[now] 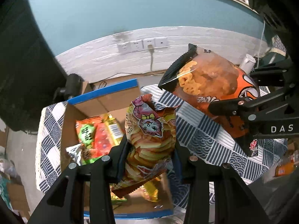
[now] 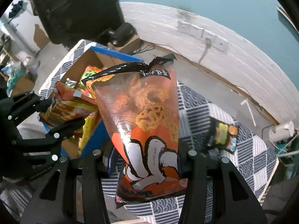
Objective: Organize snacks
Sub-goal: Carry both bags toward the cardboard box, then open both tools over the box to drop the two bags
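Your left gripper [image 1: 151,155] had its fingers clamped on the cat-print chip bag [image 1: 149,136], above the cardboard box [image 1: 104,100] at the counter's [image 1: 201,136] left edge. Your right gripper [image 2: 147,160] gripped the orange noodle-snack bag [image 2: 143,123] above the counter's middle.

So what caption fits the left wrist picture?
Left hand-held gripper holds a cat chip bag over the snack box; right hand-held gripper carries an orange bag.

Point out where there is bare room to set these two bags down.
Free: the checked cloth between the orange bag in the right gripper and the small dark packet. Crowded: the cardboard box, packed with snack packs, below the cat-print bag in the left gripper.
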